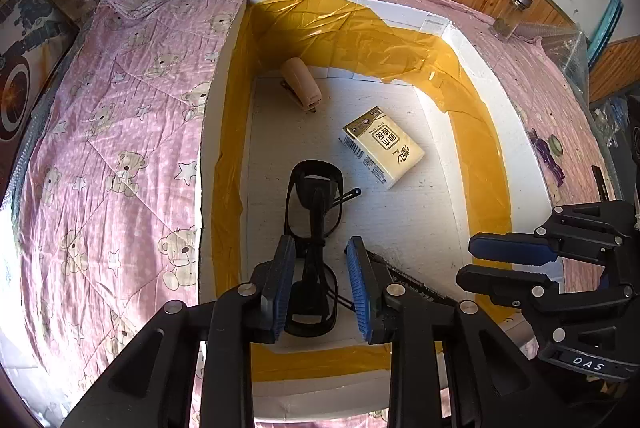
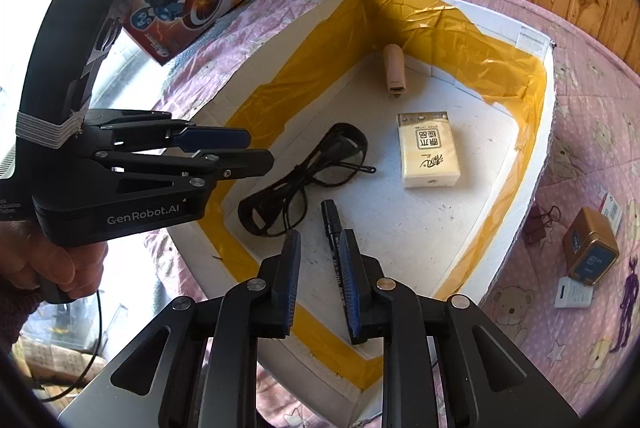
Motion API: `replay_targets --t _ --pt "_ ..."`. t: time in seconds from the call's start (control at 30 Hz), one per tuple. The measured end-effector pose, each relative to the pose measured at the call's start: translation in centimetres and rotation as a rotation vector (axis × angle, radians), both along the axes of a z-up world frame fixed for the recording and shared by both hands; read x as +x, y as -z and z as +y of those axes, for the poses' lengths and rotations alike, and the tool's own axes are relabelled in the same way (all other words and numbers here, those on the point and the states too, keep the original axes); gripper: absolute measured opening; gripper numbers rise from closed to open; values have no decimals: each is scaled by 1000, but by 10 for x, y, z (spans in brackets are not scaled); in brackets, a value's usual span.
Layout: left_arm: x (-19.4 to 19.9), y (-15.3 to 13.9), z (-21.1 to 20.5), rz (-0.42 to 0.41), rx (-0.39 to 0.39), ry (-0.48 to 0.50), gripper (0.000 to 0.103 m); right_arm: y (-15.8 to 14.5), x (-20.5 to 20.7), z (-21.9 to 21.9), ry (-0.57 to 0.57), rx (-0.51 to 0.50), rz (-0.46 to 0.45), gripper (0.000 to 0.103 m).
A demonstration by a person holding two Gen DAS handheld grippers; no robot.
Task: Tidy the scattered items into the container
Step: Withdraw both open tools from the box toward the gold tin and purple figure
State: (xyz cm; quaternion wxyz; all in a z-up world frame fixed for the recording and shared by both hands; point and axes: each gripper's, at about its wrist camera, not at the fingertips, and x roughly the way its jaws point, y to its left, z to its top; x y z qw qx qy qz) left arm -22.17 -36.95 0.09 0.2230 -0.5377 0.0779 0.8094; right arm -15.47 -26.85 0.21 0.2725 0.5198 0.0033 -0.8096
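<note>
The left gripper (image 1: 320, 288) hangs over the white foam box (image 1: 496, 76), tongs apart with nothing between them. The black glasses (image 1: 314, 196) lie flat on the box floor below, partly hidden by the tongs. A hand (image 2: 52, 264) grips its handle. In the box also lie a stapler (image 1: 302, 84) and a tissue pack (image 1: 382, 146). The black marker (image 2: 332, 218) is half hidden behind the right gripper (image 2: 322, 282), whose tongs are apart too. On the pink blanket (image 2: 592, 132) outside lie a binder clip (image 2: 542, 222) and a small tin (image 2: 590, 246); its label is too small to read.
</note>
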Motion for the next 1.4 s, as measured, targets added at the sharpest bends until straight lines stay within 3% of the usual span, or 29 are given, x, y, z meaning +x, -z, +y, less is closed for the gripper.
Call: replay_targets --t 0.73,1.4 --pt "60 -47 24 94 -18 37 39 -34 56 34 44 -82 71 26" --pt "111 -58 53 85 3 41 42 -33 107 91 115 -238 69 30"
